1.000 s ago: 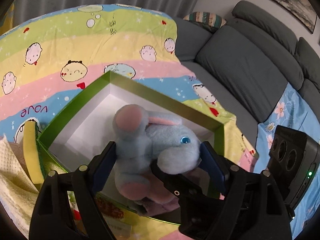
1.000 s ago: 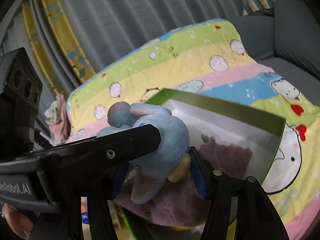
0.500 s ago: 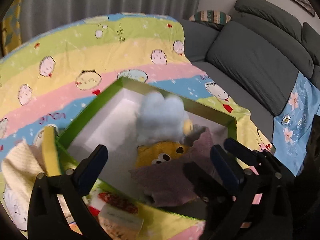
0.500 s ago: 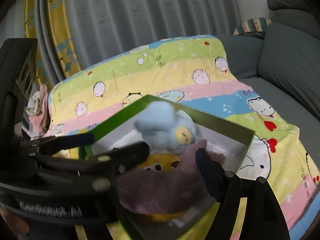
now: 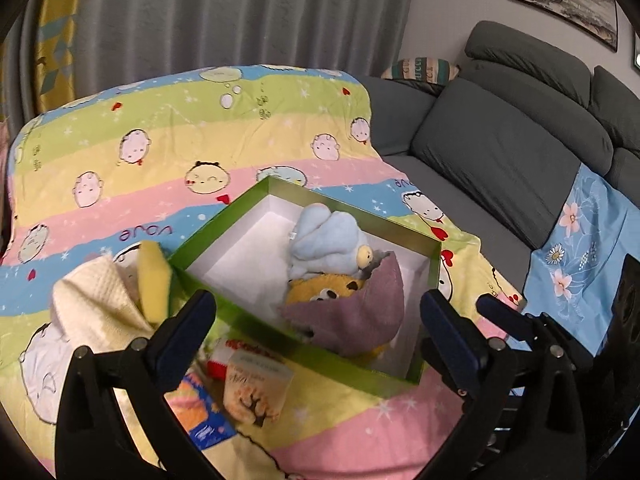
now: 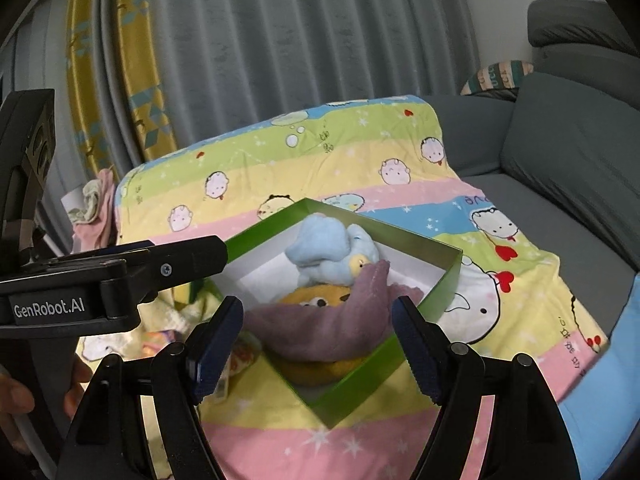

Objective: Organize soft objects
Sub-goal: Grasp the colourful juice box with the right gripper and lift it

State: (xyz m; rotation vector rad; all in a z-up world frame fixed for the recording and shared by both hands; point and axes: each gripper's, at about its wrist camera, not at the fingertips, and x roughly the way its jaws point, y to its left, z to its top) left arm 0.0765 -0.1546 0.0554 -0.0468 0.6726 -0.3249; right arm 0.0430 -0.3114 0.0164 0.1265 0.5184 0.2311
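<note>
A green box [image 5: 304,351] with a white inside sits on the cartoon blanket [image 5: 160,152]. In it lie a light blue plush [image 5: 326,240], a yellow plush [image 5: 320,290] under it and a mauve cloth [image 5: 352,312]. The box [image 6: 444,284], blue plush [image 6: 332,248], yellow plush [image 6: 312,300] and cloth [image 6: 340,328] also show in the right wrist view. My left gripper [image 5: 318,332] is open and empty, pulled back above the box's near edge. My right gripper [image 6: 318,340] is open and empty, close to the box. A cream cloth [image 5: 92,304] and a yellow sponge [image 5: 154,284] lie left of the box.
Small paper packets [image 5: 256,388] and a blue-orange pack [image 5: 200,412] lie in front of the box. A grey sofa [image 5: 512,152] runs along the right, with a blue flowered cloth [image 5: 576,280]. Grey curtains [image 6: 280,40] hang behind. Pink clothes [image 6: 96,208] lie at far left.
Both grippers held the blue plush a second ago. They opened and let it drop into the box onto the yellow plush, then both drew back and up.
</note>
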